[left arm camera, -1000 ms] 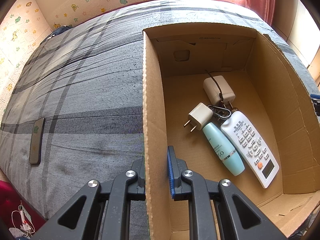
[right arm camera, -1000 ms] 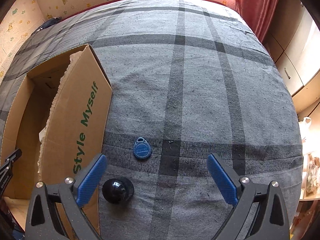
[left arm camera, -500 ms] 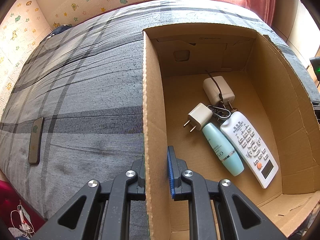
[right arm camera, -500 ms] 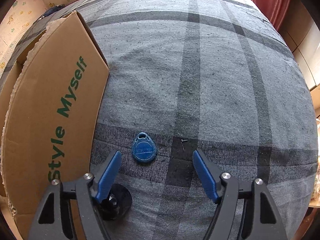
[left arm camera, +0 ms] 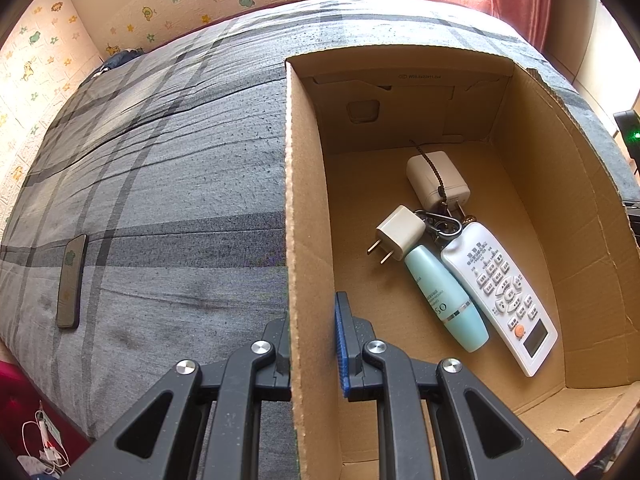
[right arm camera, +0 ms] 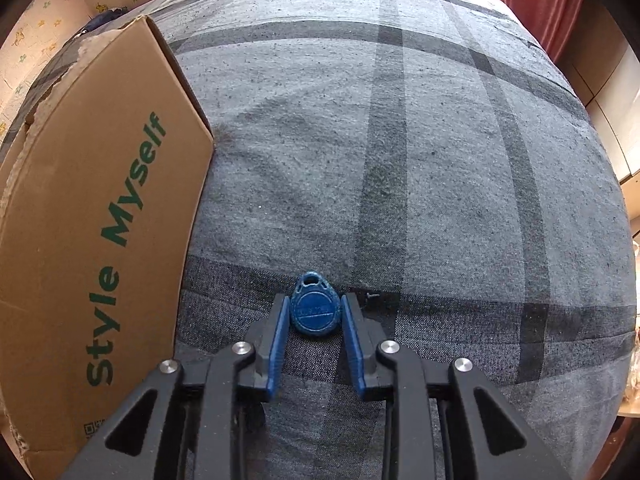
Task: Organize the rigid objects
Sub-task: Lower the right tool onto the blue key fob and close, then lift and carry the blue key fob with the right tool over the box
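Observation:
A blue teardrop key fob [right arm camera: 315, 309] lies flat on the grey checked bedspread [right arm camera: 400, 140]. My right gripper [right arm camera: 315, 314] points down over it, jaws closing, with a blue pad touching each side of the fob. My left gripper [left arm camera: 312, 320] is shut on the left wall of the open cardboard box [left arm camera: 308, 200]. Inside the box lie a white remote [left arm camera: 500, 292], a teal bottle [left arm camera: 444, 296], a white plug adapter [left arm camera: 400, 232], a white charger block [left arm camera: 436, 178] and a carabiner [left arm camera: 444, 224].
The box's printed outer side [right arm camera: 100, 200] stands just left of the right gripper. A dark phone [left arm camera: 72, 280] lies on the bed far left of the box. A tiny dark screw [right arm camera: 372, 295] sits right of the fob. Cables lie on the floor [left arm camera: 44, 440].
The right gripper came down over the key fob and its jaws narrowed from wide apart to touching the fob's sides. The black round object is now hidden beneath it. The left gripper kept still.

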